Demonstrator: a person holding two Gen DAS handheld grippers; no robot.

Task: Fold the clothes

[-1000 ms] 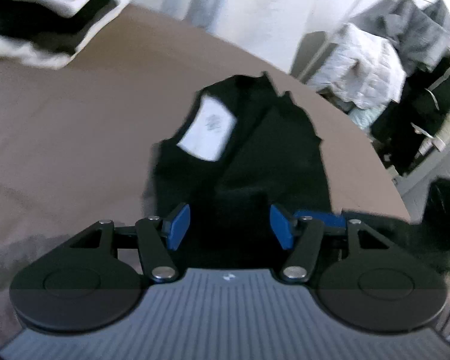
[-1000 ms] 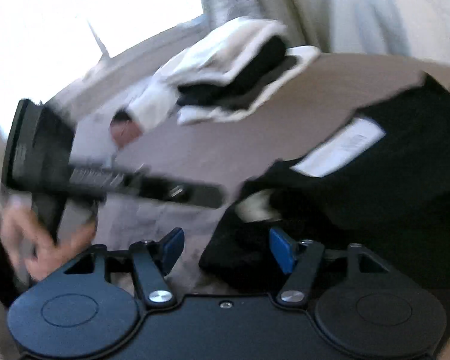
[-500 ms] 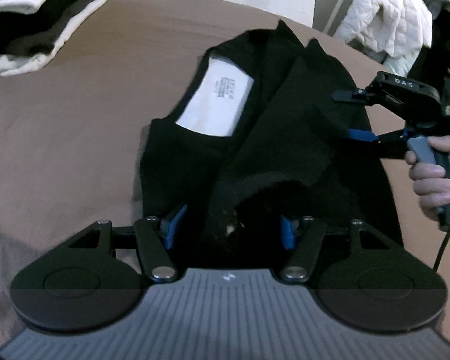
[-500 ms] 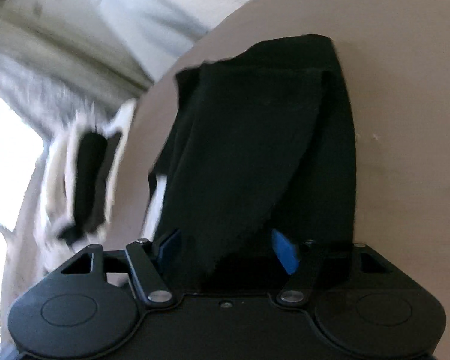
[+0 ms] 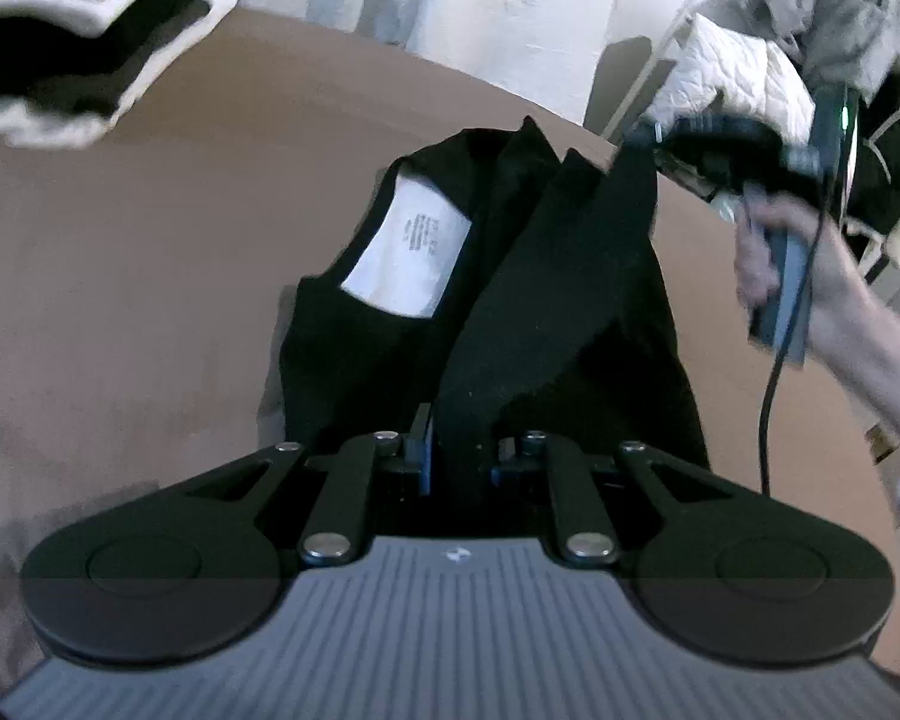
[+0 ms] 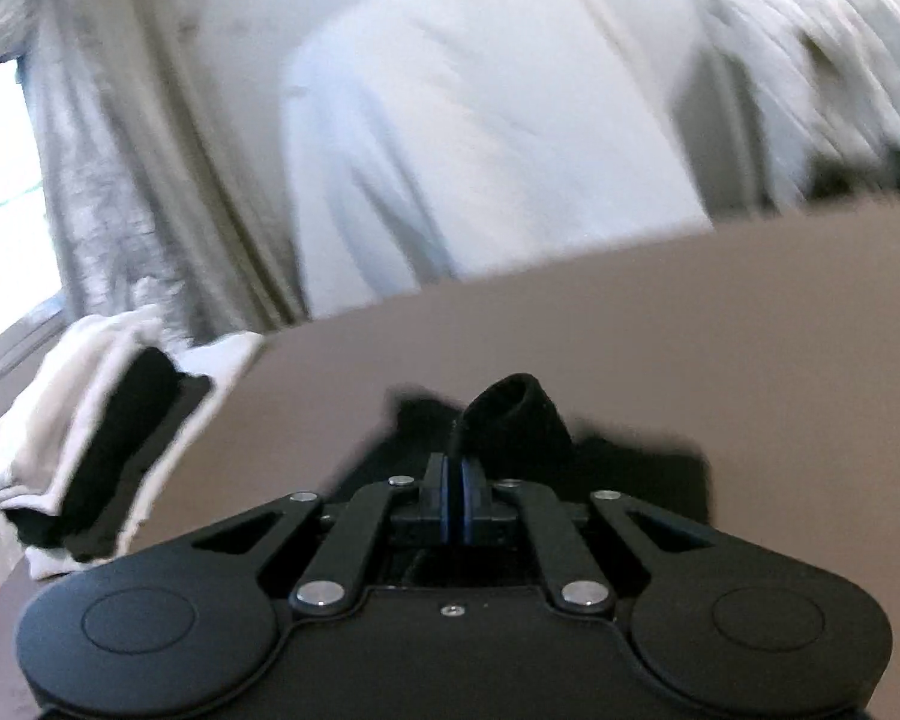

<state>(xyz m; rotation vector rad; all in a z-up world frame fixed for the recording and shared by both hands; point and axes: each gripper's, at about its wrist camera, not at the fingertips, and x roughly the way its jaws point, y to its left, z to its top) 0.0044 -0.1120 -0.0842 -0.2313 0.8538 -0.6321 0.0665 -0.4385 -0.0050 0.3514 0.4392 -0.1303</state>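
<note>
A black garment (image 5: pixel 510 300) with a white printed label (image 5: pixel 408 258) lies on the brown surface (image 5: pixel 120 300). My left gripper (image 5: pixel 459 450) is shut on the near end of a raised fold of the black garment. My right gripper (image 6: pixel 457 486) is shut on the far end of the same fold, with a tuft of black cloth (image 6: pixel 519 414) sticking up past its pads. In the left wrist view the right gripper (image 5: pixel 648 138) holds the cloth lifted at the garment's far right corner, with the person's hand behind it.
A stack of folded white and black clothes (image 5: pixel 78 42) sits at the far left of the surface, also in the right wrist view (image 6: pixel 96 438). Hanging clothes (image 5: pixel 780 60) crowd a rack at the right. A white curtain and wall (image 6: pixel 480 120) stand beyond the surface's far edge.
Both grippers went from open to shut on the black garment's fold. The right gripper has lifted its end of the cloth up off the surface.
</note>
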